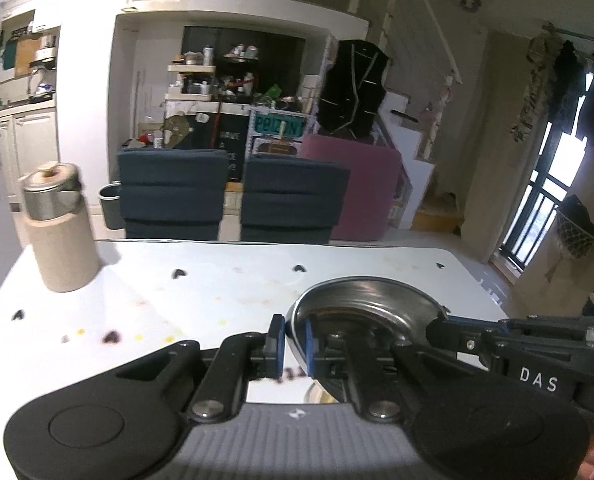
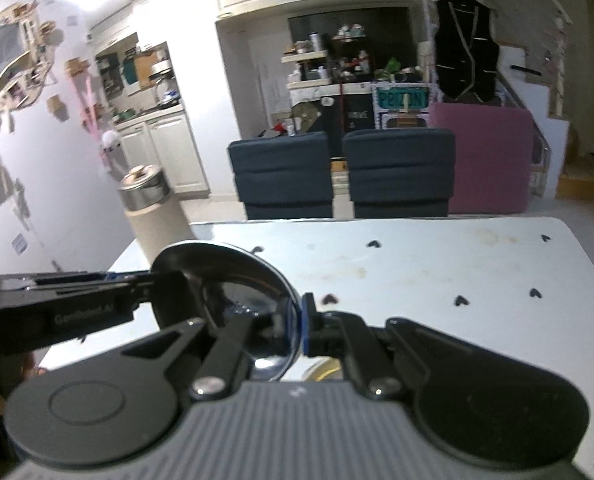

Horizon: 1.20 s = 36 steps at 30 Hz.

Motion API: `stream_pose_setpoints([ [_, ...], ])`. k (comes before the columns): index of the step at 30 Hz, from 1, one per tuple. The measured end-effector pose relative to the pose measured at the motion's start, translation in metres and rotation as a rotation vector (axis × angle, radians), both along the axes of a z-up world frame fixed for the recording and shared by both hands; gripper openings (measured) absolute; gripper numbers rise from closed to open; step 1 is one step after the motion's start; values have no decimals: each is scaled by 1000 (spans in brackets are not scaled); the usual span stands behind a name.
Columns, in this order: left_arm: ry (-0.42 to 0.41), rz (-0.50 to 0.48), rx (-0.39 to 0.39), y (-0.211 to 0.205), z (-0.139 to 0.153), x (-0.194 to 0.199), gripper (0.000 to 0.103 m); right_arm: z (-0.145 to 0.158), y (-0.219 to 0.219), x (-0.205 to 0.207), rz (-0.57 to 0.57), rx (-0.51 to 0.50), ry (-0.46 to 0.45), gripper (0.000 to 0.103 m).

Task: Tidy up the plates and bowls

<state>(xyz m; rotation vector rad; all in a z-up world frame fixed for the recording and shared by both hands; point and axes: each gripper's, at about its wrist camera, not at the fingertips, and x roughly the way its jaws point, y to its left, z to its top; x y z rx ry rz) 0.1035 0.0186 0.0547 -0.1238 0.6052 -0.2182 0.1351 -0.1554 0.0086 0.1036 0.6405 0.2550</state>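
Note:
One shiny steel bowl hangs above the white table, held from two sides. My left gripper is shut on the bowl's near left rim, with a blue pad on each side of the wall. From the right edge of the left wrist view the right gripper reaches in and clamps the opposite rim. In the right wrist view the bowl stands tilted on edge, and my right gripper is shut on its rim, with one pad hidden behind the metal. The left gripper holds the far rim there.
A beige canister with a steel lid stands at the table's far left corner. Two dark blue chairs are pushed against the far edge. A pale round rim peeks out just under the right gripper. The table carries small heart marks.

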Motion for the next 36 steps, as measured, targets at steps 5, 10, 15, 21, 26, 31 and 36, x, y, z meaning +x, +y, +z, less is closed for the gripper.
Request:
stream_pose_setpoints([
  [5, 8, 56, 6, 31, 1, -17, 10, 1, 33, -4, 80, -30, 7, 4],
  [10, 26, 126, 22, 44, -2, -26, 10, -13, 46, 2, 147, 13, 32, 4],
  [15, 53, 204, 29, 55, -10, -40, 10, -23, 51, 8, 223, 59, 64, 4],
  [21, 99, 235, 51, 65, -25, -39, 10, -39, 58, 8, 282, 86, 104, 4],
  [26, 141, 225, 46, 75, -45, -23, 10, -52, 66, 17, 297, 70, 159, 4],
  [31, 200, 199, 36, 81, -69, -1, 10, -69, 76, 36, 282, 41, 216, 4],
  [36, 253, 165, 31, 89, -97, 11, 10, -93, 78, 47, 278, 22, 288, 4],
])
